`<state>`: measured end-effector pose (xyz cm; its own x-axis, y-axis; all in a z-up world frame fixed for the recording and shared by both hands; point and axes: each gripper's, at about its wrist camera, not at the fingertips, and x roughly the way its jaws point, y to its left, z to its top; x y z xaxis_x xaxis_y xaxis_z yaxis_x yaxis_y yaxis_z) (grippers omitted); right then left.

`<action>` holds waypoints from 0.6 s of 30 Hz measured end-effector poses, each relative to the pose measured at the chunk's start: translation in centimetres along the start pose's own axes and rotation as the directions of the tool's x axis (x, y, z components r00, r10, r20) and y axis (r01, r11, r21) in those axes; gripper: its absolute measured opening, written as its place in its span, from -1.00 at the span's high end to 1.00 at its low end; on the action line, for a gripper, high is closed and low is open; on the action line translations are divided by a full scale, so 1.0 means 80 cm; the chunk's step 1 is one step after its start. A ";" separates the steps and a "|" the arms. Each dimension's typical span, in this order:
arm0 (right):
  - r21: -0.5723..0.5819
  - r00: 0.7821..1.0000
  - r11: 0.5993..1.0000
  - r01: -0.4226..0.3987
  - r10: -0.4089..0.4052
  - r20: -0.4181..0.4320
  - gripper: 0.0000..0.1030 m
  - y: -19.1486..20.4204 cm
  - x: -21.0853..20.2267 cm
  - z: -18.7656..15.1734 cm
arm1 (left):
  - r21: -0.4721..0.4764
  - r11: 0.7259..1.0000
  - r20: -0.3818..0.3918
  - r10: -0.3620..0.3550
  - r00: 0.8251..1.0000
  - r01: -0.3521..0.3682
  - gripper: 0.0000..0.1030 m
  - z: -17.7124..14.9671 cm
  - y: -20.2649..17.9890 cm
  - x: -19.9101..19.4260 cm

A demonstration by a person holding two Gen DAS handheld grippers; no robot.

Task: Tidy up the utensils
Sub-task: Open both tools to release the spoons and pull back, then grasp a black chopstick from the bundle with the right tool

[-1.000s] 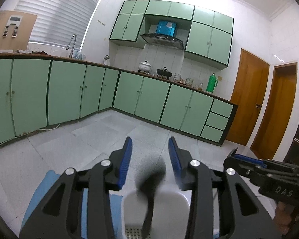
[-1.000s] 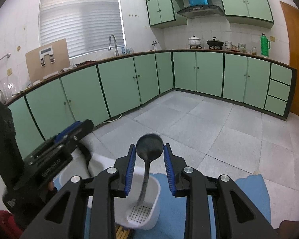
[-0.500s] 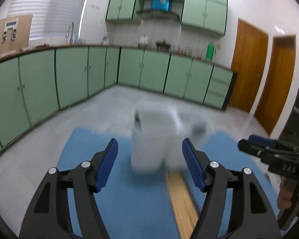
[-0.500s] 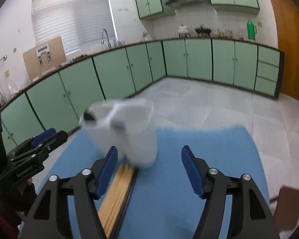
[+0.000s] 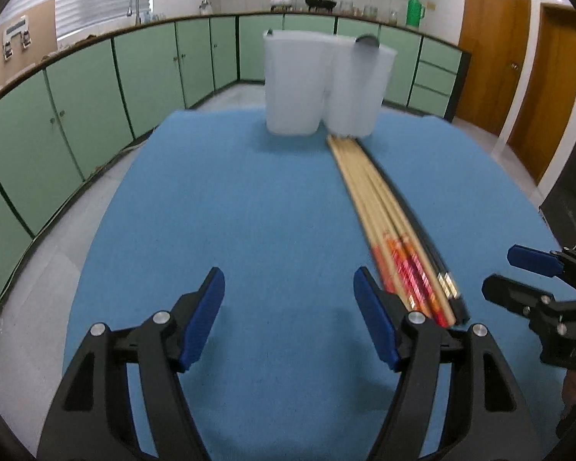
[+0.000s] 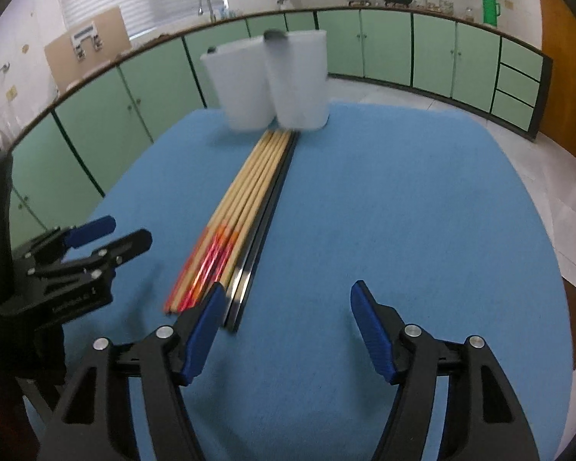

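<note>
Both grippers hang with jaws apart and empty over the blue mat (image 5: 272,207), the chopsticks (image 5: 384,207) lying between them.

The left gripper (image 5: 289,317), whose jaws have just been opening, and the right gripper (image 6: 288,330) grip nothing. The chopsticks reach up to a white two-cup holder (image 6: 268,84) at the mat's far end. The left view alone shows two brown doors (image 5: 495,46); the right view alone shows a brown object (image 6: 574,319) beyond the mat's right edge.
</note>
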<state>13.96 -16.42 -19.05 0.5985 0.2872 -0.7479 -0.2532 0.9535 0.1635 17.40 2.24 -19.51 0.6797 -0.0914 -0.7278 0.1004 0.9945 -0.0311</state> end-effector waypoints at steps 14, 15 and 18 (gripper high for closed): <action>-0.038 0.995 0.995 0.095 -0.096 -0.018 -0.17 0.007 0.012 -0.015 | -0.001 1.000 -0.044 0.020 0.999 -0.020 -0.42 -0.014 0.011 0.007; -0.020 0.995 0.995 0.094 -0.095 -0.021 -0.17 0.001 0.011 -0.016 | -0.004 1.000 -0.044 0.021 0.999 -0.021 -0.43 -0.013 0.007 0.006; -0.006 0.997 0.997 0.080 -0.080 -0.020 -0.14 -0.005 0.008 -0.016 | -0.007 1.000 -0.046 0.021 0.999 -0.021 -0.44 -0.015 0.007 0.006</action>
<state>13.47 -16.73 -20.41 0.6013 0.2079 -0.7715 -0.2093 0.9728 0.0990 16.93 2.82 -20.69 0.6475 -0.0680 -0.7590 0.0806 0.9965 -0.0205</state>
